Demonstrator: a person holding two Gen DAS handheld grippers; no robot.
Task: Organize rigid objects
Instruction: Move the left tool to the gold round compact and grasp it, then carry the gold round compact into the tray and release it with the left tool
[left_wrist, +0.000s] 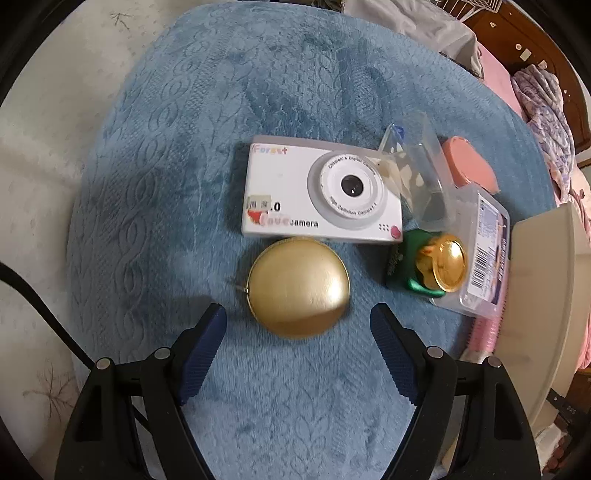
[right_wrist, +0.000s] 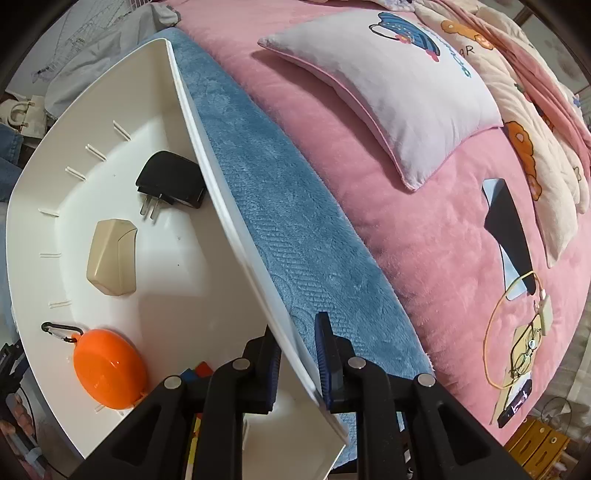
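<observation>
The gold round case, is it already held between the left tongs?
No, the gold round case lies on the blue towel ahead of the open left tongs.

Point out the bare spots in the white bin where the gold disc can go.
In the white bin, bare floor lies between the beige case and the right wall that the right gripper clamps, and between that case and the orange pouch. The far end near the black charger is tighter.

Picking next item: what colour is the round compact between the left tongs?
Gold, matte; the round compact shows best in the left wrist view.
</observation>
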